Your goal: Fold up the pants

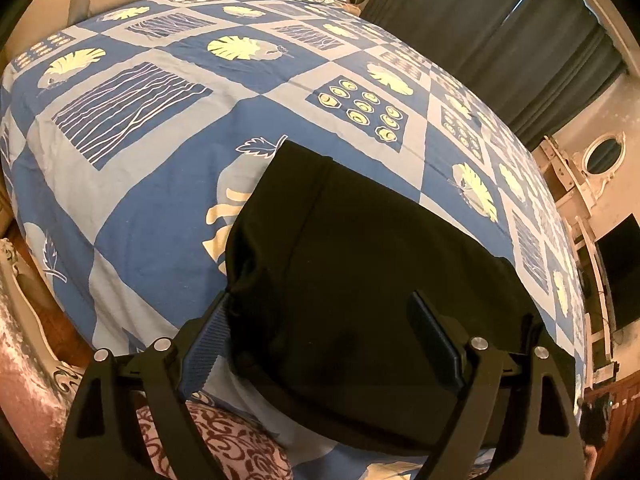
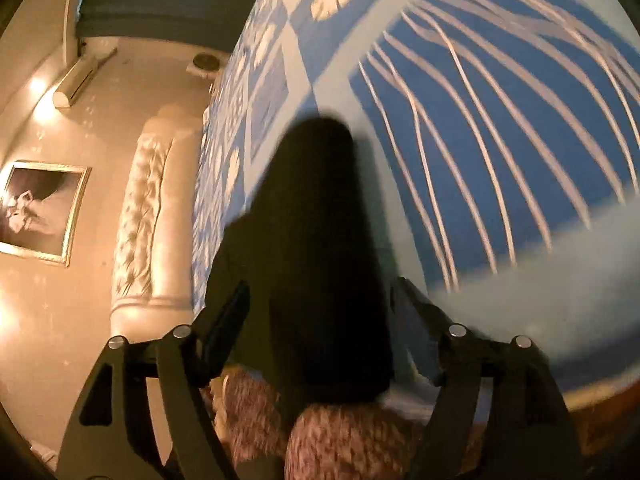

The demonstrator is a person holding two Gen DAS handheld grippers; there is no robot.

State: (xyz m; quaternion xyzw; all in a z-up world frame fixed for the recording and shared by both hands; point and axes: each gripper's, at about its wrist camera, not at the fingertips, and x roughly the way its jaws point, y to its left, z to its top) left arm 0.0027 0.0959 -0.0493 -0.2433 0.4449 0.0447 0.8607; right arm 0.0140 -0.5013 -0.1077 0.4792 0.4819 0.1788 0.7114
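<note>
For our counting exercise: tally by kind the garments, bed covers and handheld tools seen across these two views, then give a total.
Black pants: 1
Blue patterned bed cover: 1
Tools: 2, left tool and right tool
Total: 4

Setting: bedroom in a home. Bed with blue-and-white patchwork bedspread (image 1: 168, 184) printed with leaves and wavy lines, spread ahead of the left claw (image 1: 320, 344). Tufted cream headboard (image 2: 140, 220) and framed picture (image 2: 40, 212) on the wall, both left of the right claw (image 2: 320, 340). Wall air conditioner (image 2: 76, 80) upper left. Dark curtains (image 1: 500, 40) beyond the bed; ornate oval mirror (image 1: 604, 154) to the right.
</note>
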